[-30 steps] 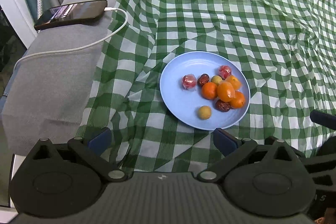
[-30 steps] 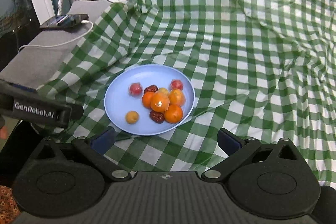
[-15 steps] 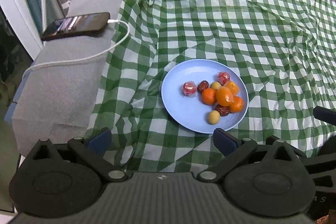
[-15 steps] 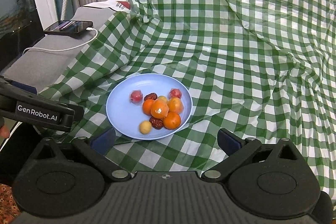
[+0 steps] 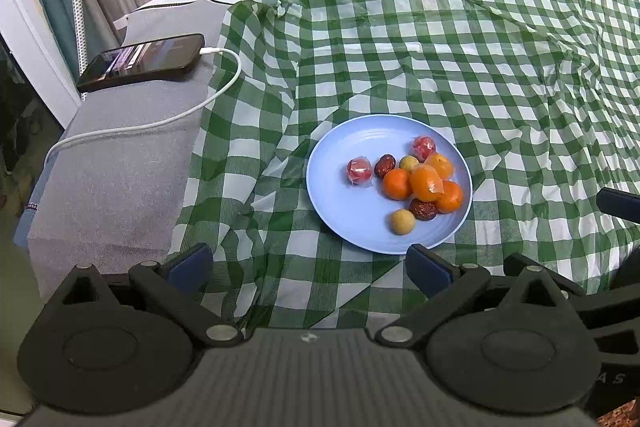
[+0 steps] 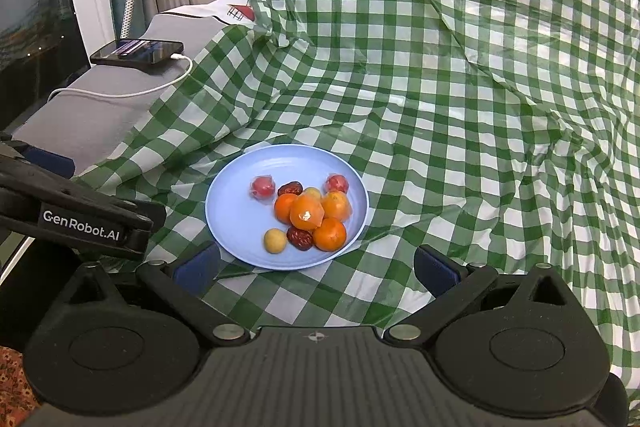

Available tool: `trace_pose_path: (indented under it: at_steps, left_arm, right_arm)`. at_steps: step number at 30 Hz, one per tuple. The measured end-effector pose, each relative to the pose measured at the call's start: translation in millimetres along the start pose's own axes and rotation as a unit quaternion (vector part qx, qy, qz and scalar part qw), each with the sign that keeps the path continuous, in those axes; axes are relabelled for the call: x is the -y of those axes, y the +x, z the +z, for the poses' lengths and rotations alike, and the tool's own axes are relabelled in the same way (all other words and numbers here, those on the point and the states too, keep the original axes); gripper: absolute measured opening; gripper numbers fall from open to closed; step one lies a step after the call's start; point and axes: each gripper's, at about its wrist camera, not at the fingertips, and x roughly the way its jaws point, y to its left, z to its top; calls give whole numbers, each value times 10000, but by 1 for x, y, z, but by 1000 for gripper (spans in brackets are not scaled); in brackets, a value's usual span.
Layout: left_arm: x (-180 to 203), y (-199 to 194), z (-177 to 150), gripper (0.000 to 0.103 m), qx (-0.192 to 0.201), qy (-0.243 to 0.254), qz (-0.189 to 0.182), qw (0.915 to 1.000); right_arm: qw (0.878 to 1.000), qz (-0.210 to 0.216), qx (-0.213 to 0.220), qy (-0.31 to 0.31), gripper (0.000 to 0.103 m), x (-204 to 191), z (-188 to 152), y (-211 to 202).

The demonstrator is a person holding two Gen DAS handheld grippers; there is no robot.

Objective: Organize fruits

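Note:
A light blue plate (image 5: 340, 203) (image 6: 232, 215) lies on a green checked cloth (image 5: 440, 67) (image 6: 440, 87). On it are several small fruits: oranges (image 5: 426, 183) (image 6: 306, 213), two red wrapped fruits (image 5: 359, 171) (image 6: 263, 187), dark red dates (image 5: 423, 209) (image 6: 300, 238) and a yellow round fruit (image 5: 402, 221) (image 6: 275, 240). My left gripper (image 5: 308, 265) is open and empty, just short of the plate's near edge. My right gripper (image 6: 316, 267) is open and empty, at the plate's near rim. The left gripper's body (image 6: 80, 219) shows in the right wrist view.
A black phone (image 5: 142, 61) (image 6: 138, 51) with a white charging cable (image 5: 160, 121) lies on a grey cushioned surface (image 5: 108, 179) to the left of the cloth. Curtains and a window frame stand at far left. The cloth is wrinkled and rises at the back.
Both grippers have pulled back and tilted up a little, so the plate sits lower and smaller in view. The yellow fruit has rolled closer to the dates. The jaws stayed open.

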Motion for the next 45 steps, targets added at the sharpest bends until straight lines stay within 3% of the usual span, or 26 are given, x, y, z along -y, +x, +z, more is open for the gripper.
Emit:
trace_pose_path:
  at_steps: [45]
  left_arm:
    - [-3, -5, -1, 103, 90, 108, 163, 9998]
  right_arm:
    - [10000, 27, 22, -80, 102, -2, 0, -4]
